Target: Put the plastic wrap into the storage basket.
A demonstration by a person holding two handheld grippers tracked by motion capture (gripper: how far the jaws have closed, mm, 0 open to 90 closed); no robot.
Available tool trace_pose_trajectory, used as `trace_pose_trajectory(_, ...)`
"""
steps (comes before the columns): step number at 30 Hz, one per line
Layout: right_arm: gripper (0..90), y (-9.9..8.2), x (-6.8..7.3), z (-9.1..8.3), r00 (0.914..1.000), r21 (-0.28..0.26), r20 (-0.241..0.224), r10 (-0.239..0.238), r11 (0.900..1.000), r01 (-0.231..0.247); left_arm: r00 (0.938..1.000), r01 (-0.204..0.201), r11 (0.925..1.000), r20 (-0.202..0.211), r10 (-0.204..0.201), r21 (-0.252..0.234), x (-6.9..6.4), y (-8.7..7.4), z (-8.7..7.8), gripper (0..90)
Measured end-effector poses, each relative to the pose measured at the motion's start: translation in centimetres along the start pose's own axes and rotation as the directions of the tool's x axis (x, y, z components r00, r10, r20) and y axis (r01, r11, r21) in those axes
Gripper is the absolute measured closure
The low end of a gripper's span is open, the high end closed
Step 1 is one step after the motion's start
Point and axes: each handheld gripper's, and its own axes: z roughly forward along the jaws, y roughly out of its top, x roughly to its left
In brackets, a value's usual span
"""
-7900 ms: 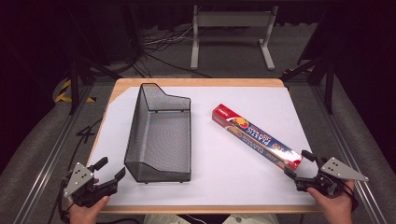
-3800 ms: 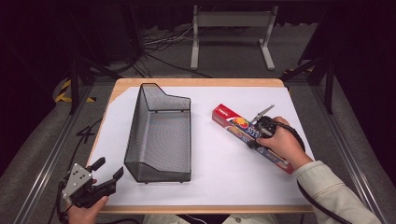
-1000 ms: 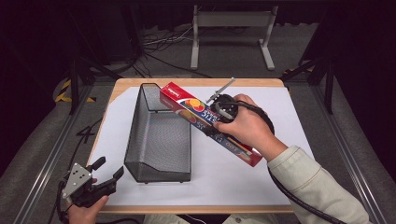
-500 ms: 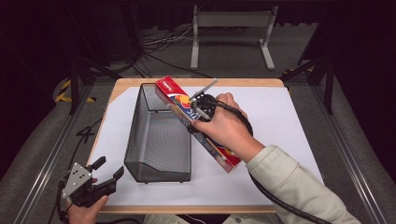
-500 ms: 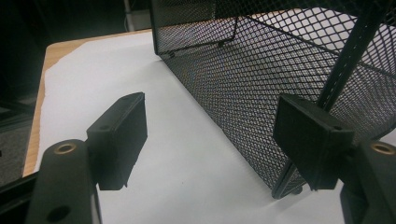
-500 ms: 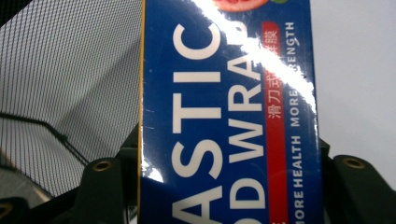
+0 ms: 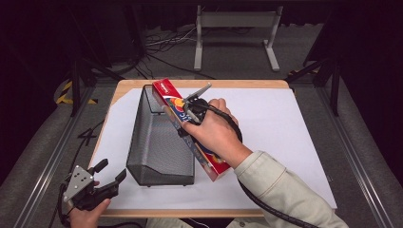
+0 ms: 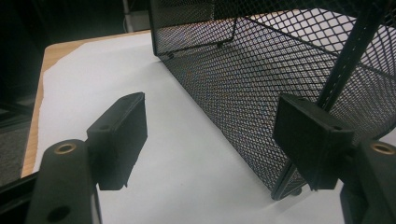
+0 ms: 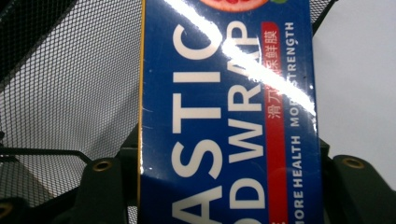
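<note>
Moved: plastic wrap box (image 7: pixel 190 126) is now riding higher and further left than half a second ago, its far end swinging over the mesh basket (image 7: pixel 159 137) instead of lying on the counter's right half.
Right gripper (image 7: pixel 190 107): jaws are clamping the box across its width, near the far end; in the right gripper view the blue printed face (image 9: pixel 229 116) is sitting between them.
Box position: it is hanging tilted above the basket's right rim, near end trailing toward the counter's front edge, not yet inside.
Left gripper (image 7: pixel 102 183): it is waiting at the counter's front left corner, jaws spread wide and gripping nothing; the left gripper view is looking along the basket's wall (image 8: pixel 261 93).
Risk: the box is being gripped off-centre, so the long free end is likely levering it loose or catching the rim, and the unheld basket may be tipping or sliding.
Counter (image 7: pixel 285 123): white sheet is covering it.
</note>
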Motion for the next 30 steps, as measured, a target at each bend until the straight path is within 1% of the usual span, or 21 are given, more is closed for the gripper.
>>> trace_pose_trajectory(2,39.7,0.2,0.2,0.5,0.9996,0.007,-0.006,0.026,0.9996,-0.026,1.0000,0.003,1.0000,0.000,-0.003,-0.002,0.0,0.0,0.0,26.8)
trace_pose_trajectory(4,39.7,0.2,0.2,0.6,0.9994,0.007,-0.011,0.032,0.9995,-0.032,1.0000,0.000,1.0000,0.000,0.000,0.000,0.0,0.0,0.0,26.8)
trace_pose_trajectory(5,39.7,0.3,0.3,0.9,0.9978,0.013,-0.032,0.057,0.9983,-0.057,1.0000,0.002,1.0000,0.000,-0.002,-0.001,0.0,0.0,0.0,26.8)
trace_pose_trajectory(7,39.7,0.3,0.4,1.0,0.9971,0.018,-0.040,0.065,0.9978,-0.064,1.0000,0.001,1.0000,0.000,-0.001,-0.001,0.0,0.0,0.1,26.8)
trace_pose_trajectory(11,39.7,0.5,0.7,1.7,0.9964,0.020,-0.041,0.075,0.9971,-0.074,1.0000,0.002,1.0000,0.001,-0.002,-0.002,0.0,0.0,0.1,26.8)
trace_pose_trajectory(13,39.6,0.6,1.0,2.2,0.9949,0.032,-0.059,0.082,0.9963,-0.080,1.0000,0.002,1.0000,0.002,-0.002,-0.002,0.0,0.0,0.0,26.8)
trace_pose_trajectory(15,39.6,0.6,1.1,2.6,0.9944,0.036,-0.066,0.083,0.9961,-0.081,1.0000,0.007,1.0000,0.002,-0.007,-0.002,0.0,0.0,0.0,26.8)
trace_pose_trajectory(17,39.6,0.6,1.2,3.1,0.9941,0.048,-0.062,0.089,0.9951,-0.086,1.0000,0.006,1.0000,0.001,-0.006,-0.002,0.0,0.0,0.0,26.9)
trace_pose_trajectory(20,39.6,0.7,1.1,3.8,0.9930,0.053,-0.061,0.102,0.9937,-0.098,1.0000,0.000,1.0000,0.003,0.000,-0.002,0.1,-0.1,0.0,26.8)
trace_pose_trajectory(23,39.6,0.7,1.0,4.2,0.9927,0.062,-0.055,0.107,0.9927,-0.104,1.0000,0.005,1.0000,0.002,-0.005,-0.004,0.1,-0.1,0.0,26.8)
trace_pose_trajectory(26,39.5,0.8,1.1,4.9,0.9910,0.098,-0.056,0.121,0.9885,-0.116,1.0000,0.004,1.0000,0.001,-0.004,-0.002,0.1,-0.1,-0.1,26.9)
trace_pose_trajectory(30,39.4,0.9,1.3,5.7,0.9922,0.119,-0.032,0.121,0.9861,-0.116,1.0000,0.004,1.0000,0.000,-0.004,-0.004,0.0,-0.1,-0.1,26.9)
